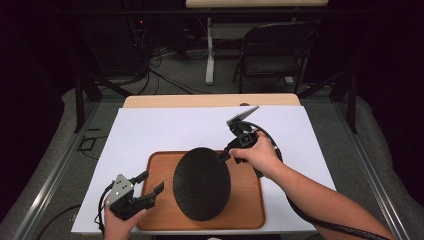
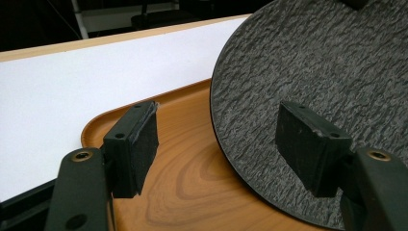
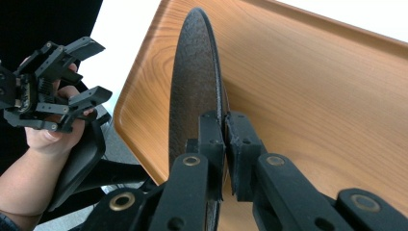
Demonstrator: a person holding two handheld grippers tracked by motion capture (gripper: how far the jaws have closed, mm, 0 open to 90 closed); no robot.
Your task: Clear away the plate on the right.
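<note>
Tray [image 1: 252,200] holds black plate [image 1: 200,185]; right gripper [image 1: 223,156] fingers clamp rim.

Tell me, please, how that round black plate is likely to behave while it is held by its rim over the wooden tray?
The black plate looks stiff: pinched at one edge by the right gripper, it keeps flat. Its rough face probably resists slipping. Thin and stone-like, it may chip against the tray.

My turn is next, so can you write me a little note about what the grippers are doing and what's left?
Right gripper: shut on the rim of the round black textured slate plate, holding it over the brown wooden tray.
Left gripper: open, holding nothing, jaws at the tray's left edge beside the plate.
The tray sits on the white sheet covering the table.
Done: plate gripped and brought over the tray.
Left: probably lay the plate flat on the tray, then let go.
</note>
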